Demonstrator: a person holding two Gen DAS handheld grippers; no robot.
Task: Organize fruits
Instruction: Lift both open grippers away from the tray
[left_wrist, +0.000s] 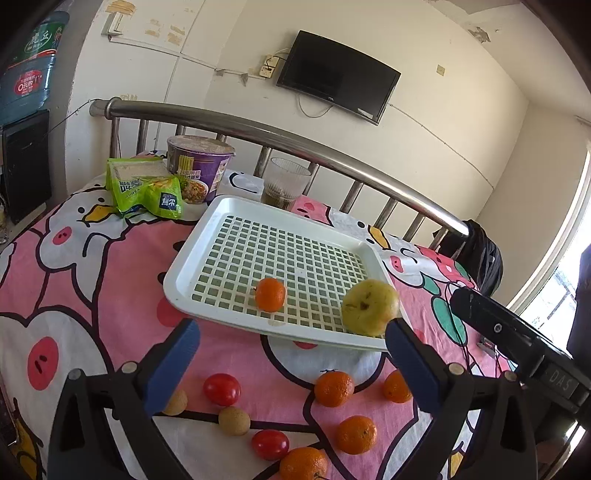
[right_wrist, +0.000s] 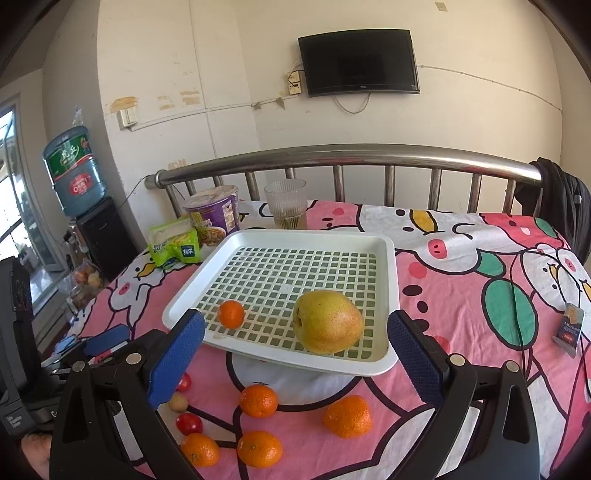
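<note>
Both grippers are empty with jaws spread wide, left gripper (left_wrist: 291, 354) and right gripper (right_wrist: 295, 347) hovering over the loose mandarins (right_wrist: 258, 400) and cherry tomatoes (left_wrist: 221, 389) on the near cloth. Further back, the white tray (right_wrist: 388, 295) only holds one mandarin (right_wrist: 231, 314) and the pear (right_wrist: 327, 321), so I'd say we're between placements, and next is dropping down onto a near mandarin

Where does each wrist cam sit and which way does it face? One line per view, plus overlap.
Left wrist: on the left gripper, facing down-forward at the tray; own open blue fingers, right gripper's body at right.
Right wrist: on the right gripper, facing the tray squarely; own open fingers, left gripper at left.
Shared: tray, pear, mandarin in the tray, loose fruit, bed rail, TV.
</note>
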